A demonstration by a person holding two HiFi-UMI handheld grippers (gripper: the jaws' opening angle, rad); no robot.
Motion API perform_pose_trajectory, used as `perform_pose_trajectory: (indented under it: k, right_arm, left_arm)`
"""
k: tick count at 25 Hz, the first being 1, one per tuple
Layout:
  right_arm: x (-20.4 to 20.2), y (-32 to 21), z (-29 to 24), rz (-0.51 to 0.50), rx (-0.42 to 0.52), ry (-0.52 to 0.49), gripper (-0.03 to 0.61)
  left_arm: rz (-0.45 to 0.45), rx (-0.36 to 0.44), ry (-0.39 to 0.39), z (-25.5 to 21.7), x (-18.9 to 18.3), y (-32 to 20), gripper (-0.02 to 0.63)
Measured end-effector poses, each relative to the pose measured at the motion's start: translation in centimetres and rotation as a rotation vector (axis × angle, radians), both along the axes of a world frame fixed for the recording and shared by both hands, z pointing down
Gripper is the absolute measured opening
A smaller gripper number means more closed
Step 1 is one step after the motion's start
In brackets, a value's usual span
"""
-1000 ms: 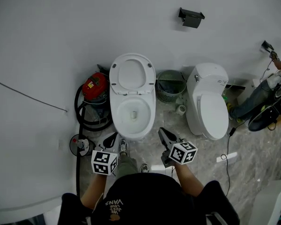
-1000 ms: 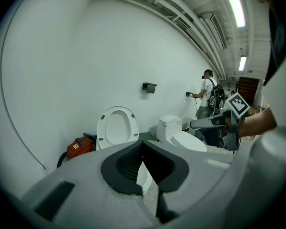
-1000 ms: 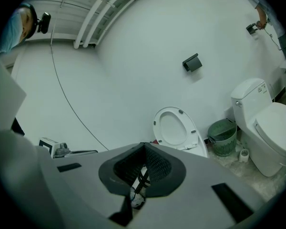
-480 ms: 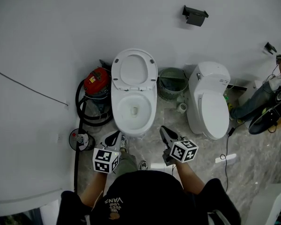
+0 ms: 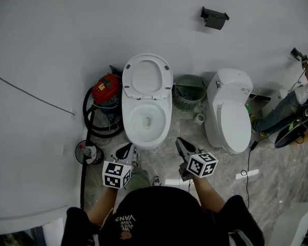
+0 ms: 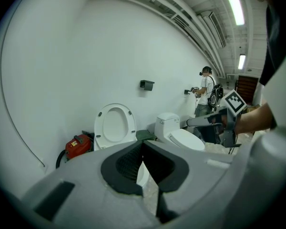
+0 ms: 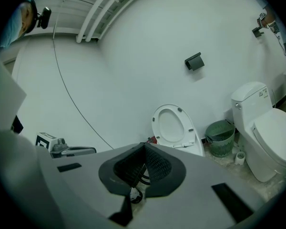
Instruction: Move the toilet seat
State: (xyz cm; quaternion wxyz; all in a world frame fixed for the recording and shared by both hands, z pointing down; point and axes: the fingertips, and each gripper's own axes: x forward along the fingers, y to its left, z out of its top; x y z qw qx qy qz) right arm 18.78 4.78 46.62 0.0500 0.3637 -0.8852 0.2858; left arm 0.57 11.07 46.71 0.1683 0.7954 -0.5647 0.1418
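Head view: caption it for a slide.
Left gripper and right gripper, both shut, face a toilet with raised seat, beside a closed toilet.

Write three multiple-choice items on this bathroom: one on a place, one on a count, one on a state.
1. What stands between the white ceramic toilet by the red vacuum cleaner and the other white toilet? A. blue bucket B. round green mesh basket C. cardboard box
2. How many toilets are there? A. one B. two C. three
3. The first toilet's white oval seat is: A. raised B. lowered C. removed
Answers: B, the basket fills the gap; B, two stand side by side; A, it stands upright, tipped back.
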Motion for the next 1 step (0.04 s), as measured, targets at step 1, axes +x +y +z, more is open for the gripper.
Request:
perform_pose_trajectory:
  k: [1]
  right_arm:
    - [0.08,-0.1,0.05,0.002,0.0,0.001,-0.002]
  left_arm:
    - [0.001,0.0,0.001,0.07,0.04,-0.07,0.0]
